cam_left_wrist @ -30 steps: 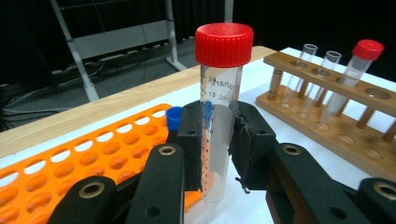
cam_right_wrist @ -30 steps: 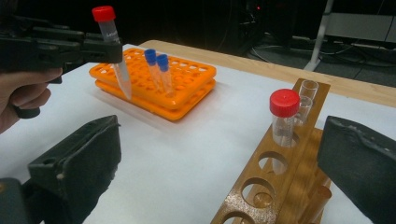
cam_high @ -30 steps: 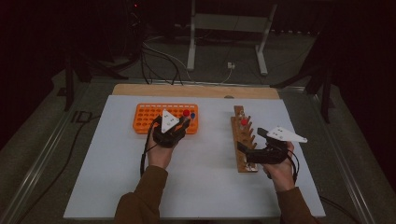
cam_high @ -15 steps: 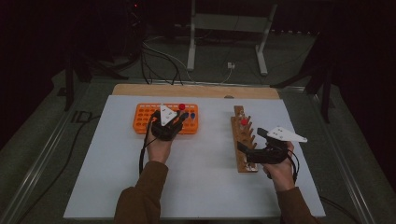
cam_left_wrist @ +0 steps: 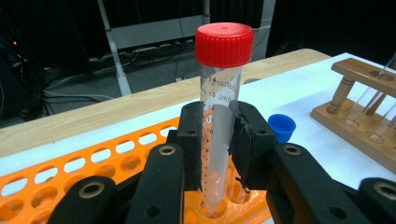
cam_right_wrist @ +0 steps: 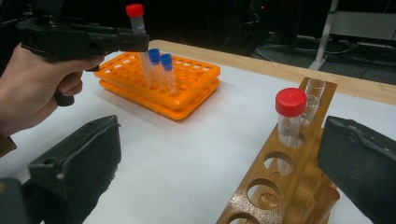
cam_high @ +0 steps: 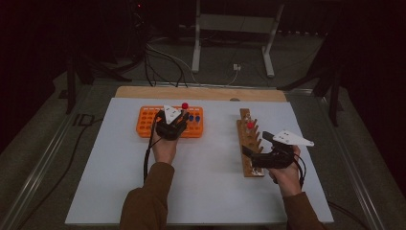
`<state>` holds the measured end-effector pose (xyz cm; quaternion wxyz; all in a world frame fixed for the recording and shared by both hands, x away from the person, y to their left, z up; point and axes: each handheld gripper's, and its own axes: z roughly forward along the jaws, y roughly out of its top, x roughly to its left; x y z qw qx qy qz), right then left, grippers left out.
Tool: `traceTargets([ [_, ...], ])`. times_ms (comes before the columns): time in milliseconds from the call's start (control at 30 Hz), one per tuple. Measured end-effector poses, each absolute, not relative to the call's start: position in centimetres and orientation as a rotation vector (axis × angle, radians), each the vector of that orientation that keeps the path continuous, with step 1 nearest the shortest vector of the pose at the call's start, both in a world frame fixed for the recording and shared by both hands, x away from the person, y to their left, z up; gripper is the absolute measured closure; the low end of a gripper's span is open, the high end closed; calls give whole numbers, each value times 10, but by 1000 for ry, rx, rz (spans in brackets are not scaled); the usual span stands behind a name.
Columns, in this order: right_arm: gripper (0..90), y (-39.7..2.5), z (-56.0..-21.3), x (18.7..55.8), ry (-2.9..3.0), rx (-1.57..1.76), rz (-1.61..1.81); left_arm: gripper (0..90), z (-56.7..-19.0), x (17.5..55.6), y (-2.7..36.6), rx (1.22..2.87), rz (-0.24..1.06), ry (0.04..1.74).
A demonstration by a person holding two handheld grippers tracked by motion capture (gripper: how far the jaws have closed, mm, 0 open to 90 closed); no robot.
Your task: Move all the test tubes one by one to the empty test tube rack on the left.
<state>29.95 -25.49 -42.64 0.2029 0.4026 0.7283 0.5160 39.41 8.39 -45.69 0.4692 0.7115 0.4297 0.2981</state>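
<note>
**Red-capped tube standing upright in the left claw over the orange rack**

The left claw [cam_left_wrist: 219, 154] is gripping the red-capped tube [cam_left_wrist: 220, 107] by its middle, long axis vertical, tip sitting just at a hole of the orange rack [cam_high: 148, 125] on the tabletop's far left. The right claw [cam_right_wrist: 224, 172] is gaping wide, straddling the wooden rack [cam_right_wrist: 280, 182] at right, so the left hand is the nearer.

A red-capped clear tube [cam_left_wrist: 219, 116] (black printed markings), an orange rack [cam_high: 148, 120], blue caps [cam_right_wrist: 160, 57], a brown wooden rack [cam_high: 250, 153], a white worktop [cam_high: 206, 172].
</note>
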Motion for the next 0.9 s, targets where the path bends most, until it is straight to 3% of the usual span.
traceTargets([
  [900, 1, -254, -427, 299, 2043, 1116, 1451, 747, -487, 395, 84, 1817, 671, 1105],
])
